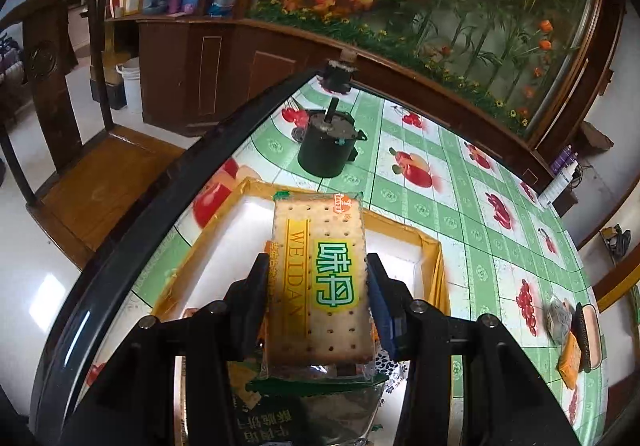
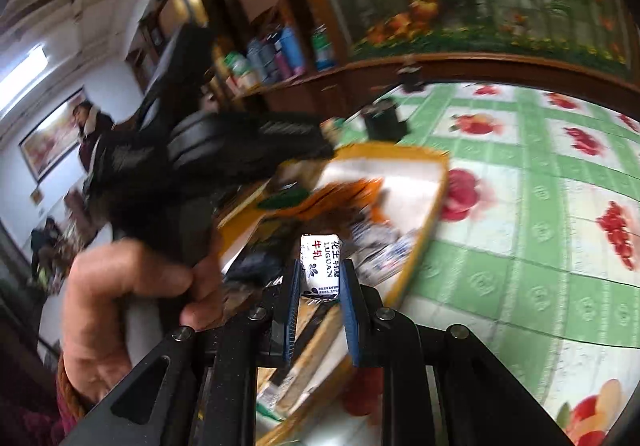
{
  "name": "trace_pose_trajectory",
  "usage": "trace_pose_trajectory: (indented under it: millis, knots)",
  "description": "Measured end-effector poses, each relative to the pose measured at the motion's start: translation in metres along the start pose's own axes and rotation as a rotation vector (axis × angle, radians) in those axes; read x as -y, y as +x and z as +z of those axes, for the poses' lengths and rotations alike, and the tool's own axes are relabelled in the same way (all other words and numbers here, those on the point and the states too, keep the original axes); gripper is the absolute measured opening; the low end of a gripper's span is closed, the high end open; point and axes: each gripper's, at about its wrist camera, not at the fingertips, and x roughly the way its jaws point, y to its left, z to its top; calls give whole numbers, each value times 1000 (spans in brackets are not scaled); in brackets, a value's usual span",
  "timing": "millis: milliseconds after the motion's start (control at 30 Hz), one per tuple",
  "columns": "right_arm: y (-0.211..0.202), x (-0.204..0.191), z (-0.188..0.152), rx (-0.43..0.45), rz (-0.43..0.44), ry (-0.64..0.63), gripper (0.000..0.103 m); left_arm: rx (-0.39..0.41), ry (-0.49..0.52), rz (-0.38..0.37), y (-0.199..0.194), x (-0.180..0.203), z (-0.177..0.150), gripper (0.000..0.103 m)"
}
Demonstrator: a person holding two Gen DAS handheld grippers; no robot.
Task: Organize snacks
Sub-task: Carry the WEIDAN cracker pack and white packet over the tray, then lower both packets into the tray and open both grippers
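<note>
Left gripper (image 1: 318, 278) was clamped on a cracker pack (image 1: 320, 278) w/ green Chinese lettering and "WEIDAN" printed down the side, pads squeezing it from both sides. The pack was held up over a yellow-edged box (image 1: 430, 250) w/ a white inside, which sat on the table (image 1: 472, 213) w/ the green check + fruit print cloth. More wrapped stuff showed under the pack at the bottom of the left wrist view, incl a dark green packet (image 1: 280, 418), prob lying in the box but hard to be sure.

Right gripper (image 2: 320, 274) had a small white candy (image 2: 320, 262) pinched btw its blue pads, wrapper w/ dark text "LUGUAN" on it. It was over the same box (image 2: 436, 181), near the front edge. Right wrist view was pretty blurry, so the box contents were just a mess of orange, dark and white wrappers, couldn't tell what's what. The person's left hand (image 2: 120, 298) showed there too, wrapped around the handle of the left gripper (image 2: 328, 143).

Other stuff: a black cylinder thing (image 1: 326, 147) w/ a stub on top stood on the table past the box. A few loose snacks (image 1: 572, 338) lay at the right edge of the table, well apart from the box. Wooden chair (image 1: 80, 173) beside the table on the left.
</note>
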Motion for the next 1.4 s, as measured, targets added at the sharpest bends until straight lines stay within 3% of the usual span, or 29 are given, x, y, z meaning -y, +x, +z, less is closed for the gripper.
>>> trace_pose_trajectory:
  millis: [467,1233,1400]
  knots:
    - [17,-18,-15,-81,15,-93,22,-16,4,60,5,-1,-5,45]
    - [19,-30,-21,-111,23,-150,22,-50,2,78,13,0,-6,46]
    - [20,-29,-20,-114,21,-151,22,-44,-8,80,12,0,-6,50]
